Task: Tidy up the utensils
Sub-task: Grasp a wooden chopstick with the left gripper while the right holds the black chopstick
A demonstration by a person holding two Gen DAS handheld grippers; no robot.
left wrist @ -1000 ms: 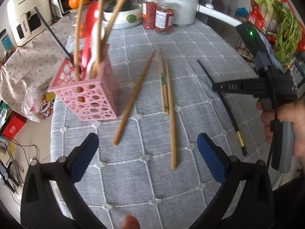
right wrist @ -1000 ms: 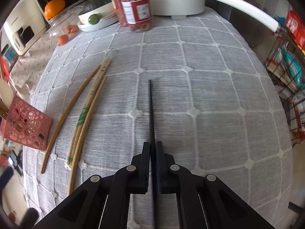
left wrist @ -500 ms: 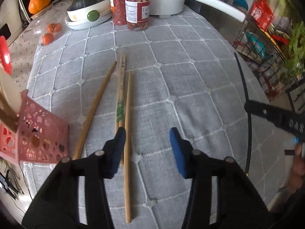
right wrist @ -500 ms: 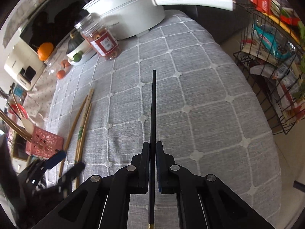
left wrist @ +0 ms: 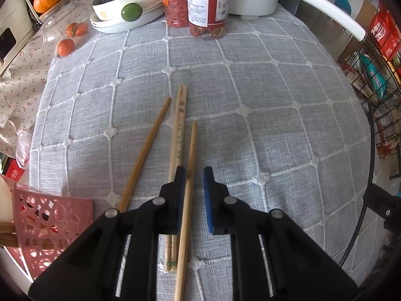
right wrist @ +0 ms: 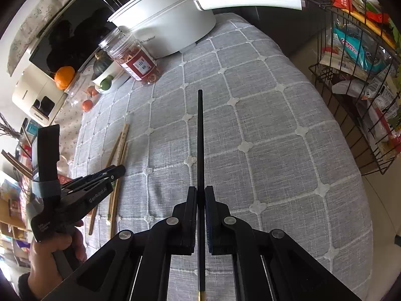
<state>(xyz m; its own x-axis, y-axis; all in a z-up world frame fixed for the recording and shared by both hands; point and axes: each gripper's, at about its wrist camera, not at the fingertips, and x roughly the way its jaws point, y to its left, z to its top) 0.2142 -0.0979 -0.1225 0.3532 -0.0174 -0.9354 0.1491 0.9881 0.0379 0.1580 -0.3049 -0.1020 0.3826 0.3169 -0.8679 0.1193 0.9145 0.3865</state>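
Note:
Several wooden chopsticks lie on the grey quilted tablecloth (left wrist: pixel 275 125). My left gripper (left wrist: pixel 194 175) is open, low over them, its jaws straddling one wooden chopstick (left wrist: pixel 189 170); a paired set (left wrist: pixel 178 135) and a darker chopstick (left wrist: pixel 145 150) lie just left. The pink perforated utensil basket (left wrist: pixel 50 228) stands at lower left. My right gripper (right wrist: pixel 200 195) is shut on a black chopstick (right wrist: pixel 199 138) and holds it above the table. The left gripper also shows in the right wrist view (right wrist: pixel 117 171) over the wooden chopsticks (right wrist: pixel 121 145).
At the table's far edge stand two clear jars (left wrist: pixel 208 5), a white bowl with a squash (left wrist: pixel 125 7), a white pot with a long handle (right wrist: pixel 170 22) and small oranges (left wrist: pixel 65 47). A wire rack of packets (right wrist: pixel 361 62) stands right of the table.
My left gripper swung from the pink basket to the wooden chopsticks, lowered, and narrowed its jaws around one. My right gripper lifted the black chopstick off the table.

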